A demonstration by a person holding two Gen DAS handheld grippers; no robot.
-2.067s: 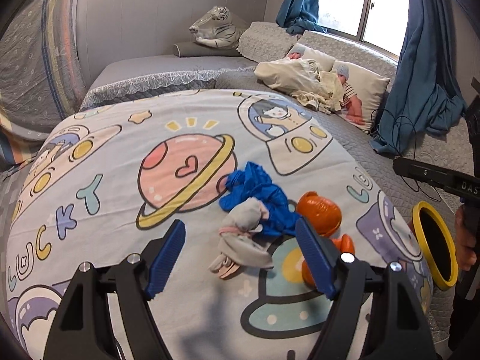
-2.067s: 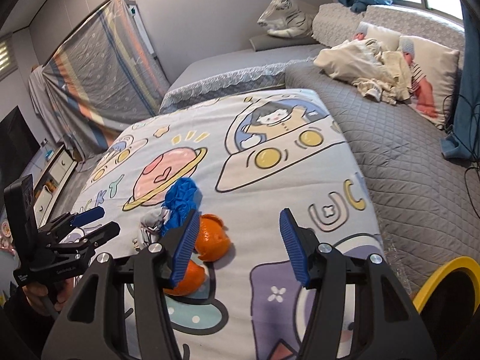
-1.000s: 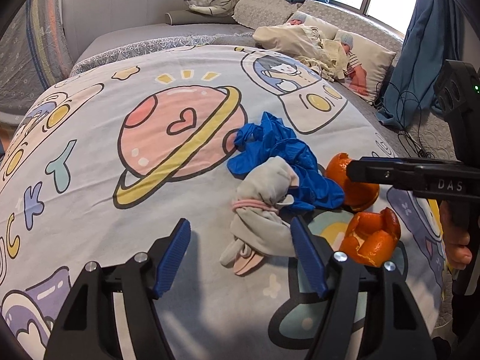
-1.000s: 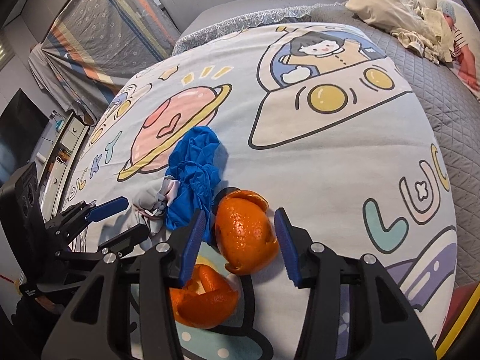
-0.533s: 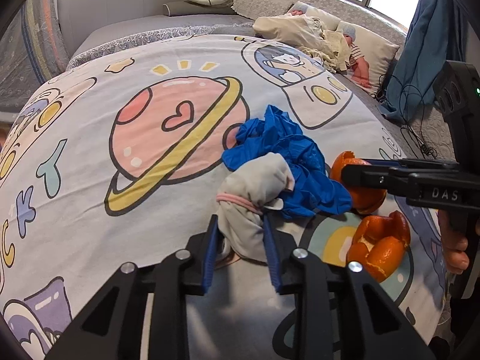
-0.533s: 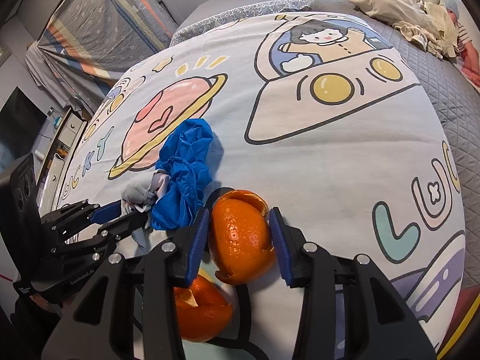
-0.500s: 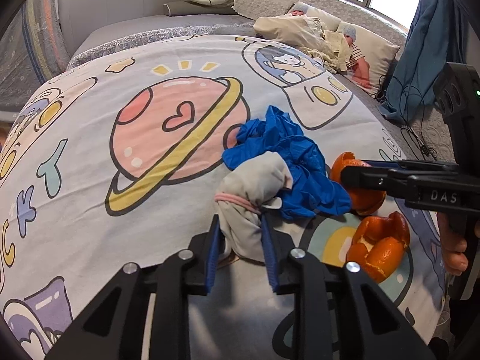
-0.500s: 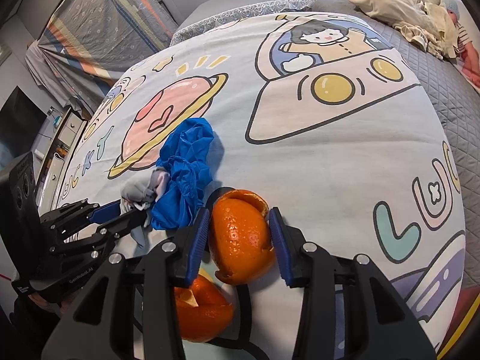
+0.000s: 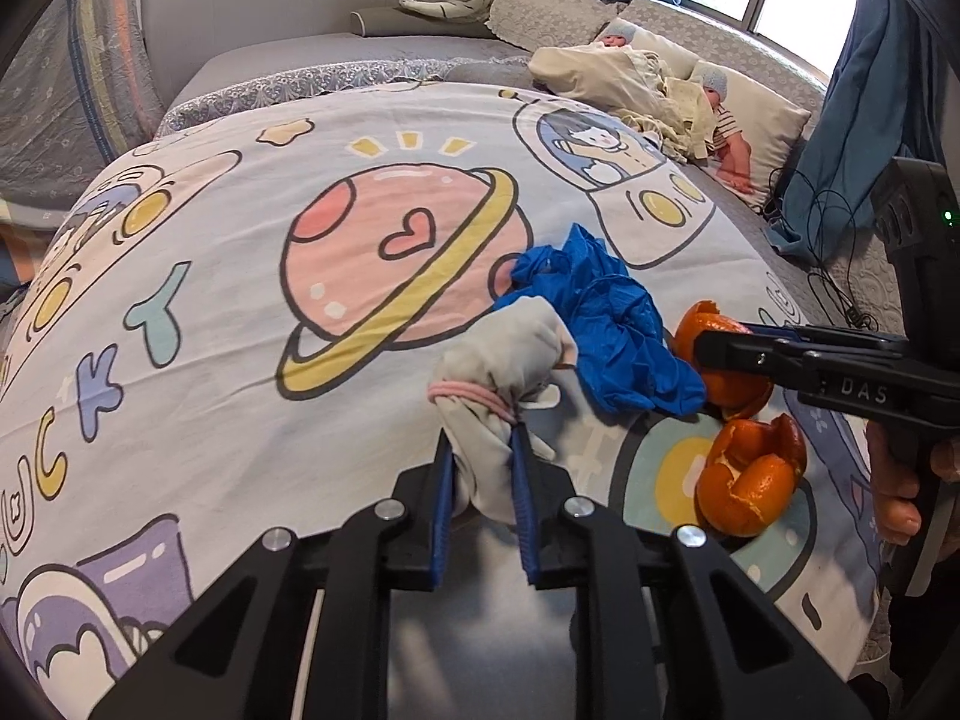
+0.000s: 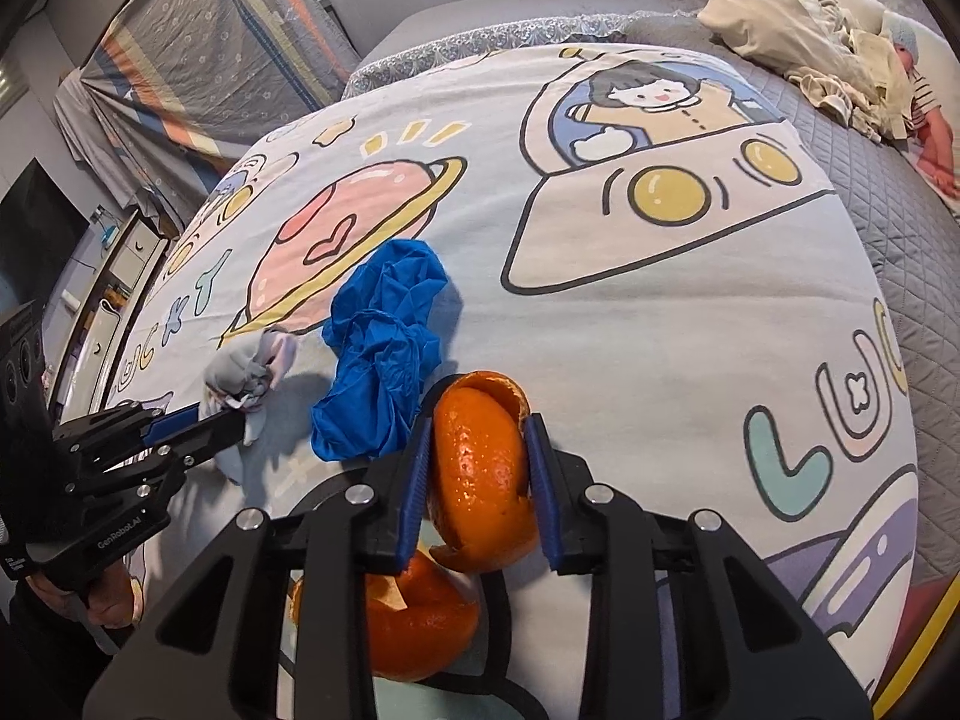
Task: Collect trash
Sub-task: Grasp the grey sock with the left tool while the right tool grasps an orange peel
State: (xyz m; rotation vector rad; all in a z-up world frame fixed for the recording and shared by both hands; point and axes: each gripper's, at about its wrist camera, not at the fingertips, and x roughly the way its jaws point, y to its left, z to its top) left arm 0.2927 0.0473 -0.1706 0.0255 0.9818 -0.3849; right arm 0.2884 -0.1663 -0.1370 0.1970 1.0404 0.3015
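Observation:
A grey-white wad (image 9: 504, 354) tied with a pink band lies on the cartoon bedsheet (image 9: 210, 372). My left gripper (image 9: 480, 450) has its closing jaws pressed on the wad's near end. Beside the wad lies a crumpled blue glove (image 9: 606, 324). In the right wrist view my right gripper (image 10: 477, 426) is closing its jaws on a domed orange peel (image 10: 480, 474), and both pads touch it. A second orange peel (image 10: 414, 618) lies just below and left of it, partly hidden by the fingers. The blue glove (image 10: 384, 354), the wad (image 10: 249, 372) and the left gripper (image 10: 234, 420) show at the left.
A yellow rim (image 10: 924, 648) curves along the bottom right corner. Cream cloths and dolls (image 9: 648, 84) lie on the grey quilt at the far right, with cables (image 9: 828, 252) under a blue curtain. A hand (image 9: 894, 492) holds the right gripper's handle.
Both pairs of jaws have come together: the left ones from wide apart onto the wad, the right ones from either side of the domed peel onto it. Neither hand has shifted much.

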